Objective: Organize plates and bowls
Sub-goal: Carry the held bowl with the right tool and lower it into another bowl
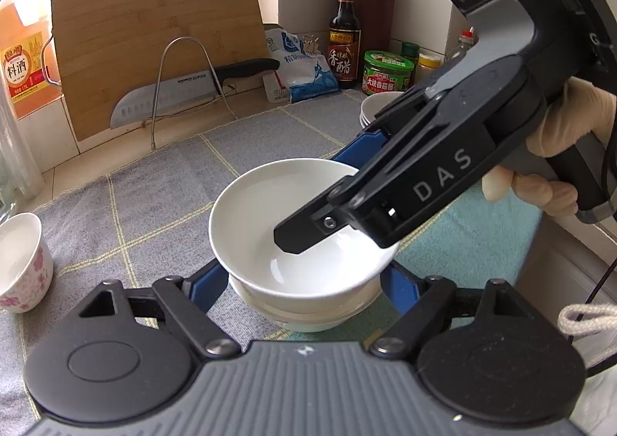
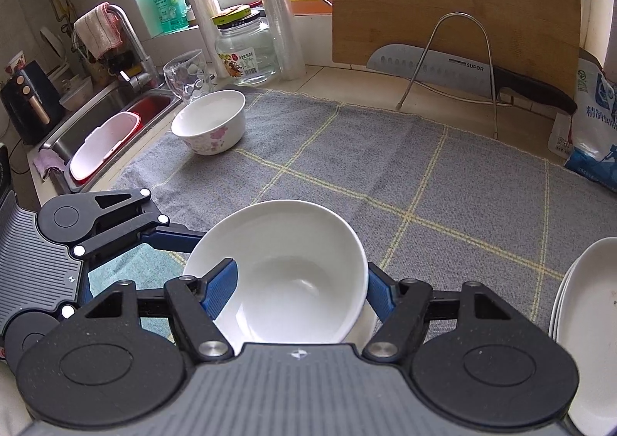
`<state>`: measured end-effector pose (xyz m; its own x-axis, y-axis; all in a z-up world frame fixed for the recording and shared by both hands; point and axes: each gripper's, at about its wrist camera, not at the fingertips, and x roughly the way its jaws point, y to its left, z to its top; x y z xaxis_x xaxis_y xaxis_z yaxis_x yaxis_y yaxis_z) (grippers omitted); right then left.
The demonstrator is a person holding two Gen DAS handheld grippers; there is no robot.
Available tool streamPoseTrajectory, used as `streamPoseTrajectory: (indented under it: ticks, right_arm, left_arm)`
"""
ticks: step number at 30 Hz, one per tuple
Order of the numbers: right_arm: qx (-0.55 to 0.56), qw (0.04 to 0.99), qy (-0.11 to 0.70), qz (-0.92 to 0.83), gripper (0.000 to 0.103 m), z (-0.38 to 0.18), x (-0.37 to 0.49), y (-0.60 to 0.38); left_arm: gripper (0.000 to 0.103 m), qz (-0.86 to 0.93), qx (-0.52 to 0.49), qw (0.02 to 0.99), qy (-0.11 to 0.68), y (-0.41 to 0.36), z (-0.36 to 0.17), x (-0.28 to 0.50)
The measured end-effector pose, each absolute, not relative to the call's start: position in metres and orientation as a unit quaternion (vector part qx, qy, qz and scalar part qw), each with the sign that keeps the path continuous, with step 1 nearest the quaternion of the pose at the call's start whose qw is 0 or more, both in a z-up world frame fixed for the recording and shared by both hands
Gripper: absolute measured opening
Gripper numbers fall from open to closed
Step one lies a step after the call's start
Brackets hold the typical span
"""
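Observation:
A plain white bowl [image 1: 304, 227] [image 2: 285, 270] sits nested on a second white bowl [image 1: 308, 314] on the grey checked mat. My right gripper [image 1: 331, 200] [image 2: 300, 281] comes in from the right; one finger is inside the bowl and the other outside, straddling its rim. My left gripper [image 1: 304, 281] is open, its blue fingers [image 1: 210, 283] on either side of the lower bowl; it also shows in the right wrist view [image 2: 127, 243] at the left. A flowered bowl [image 1: 21, 262] [image 2: 210, 121] stands apart to the left. White plates [image 2: 586, 328] [image 1: 380, 106] are stacked at the right.
A bamboo cutting board [image 1: 158, 38] and a knife [image 1: 169, 98] lean on a wire stand at the back. Bottles and jars [image 1: 345, 34] line the wall. A sink [image 2: 112, 127], a glass [image 2: 189, 75] and a jar [image 2: 246, 50] are at the left. A teal cloth [image 1: 474, 239] lies under the right gripper.

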<state>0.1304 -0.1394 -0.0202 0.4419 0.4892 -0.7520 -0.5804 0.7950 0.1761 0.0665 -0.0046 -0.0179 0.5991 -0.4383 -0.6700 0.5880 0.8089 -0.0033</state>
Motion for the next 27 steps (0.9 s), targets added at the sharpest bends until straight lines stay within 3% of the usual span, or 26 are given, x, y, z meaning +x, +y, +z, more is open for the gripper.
streamPoseTrajectory:
  ticks: [27]
  right_arm:
    - [-0.063, 0.846, 0.429, 0.311, 0.076, -0.032, 0.133, -0.140]
  left_arm:
    - [0.089, -0.289, 0.118, 0.880, 0.357, -0.010, -0.026, 0.072]
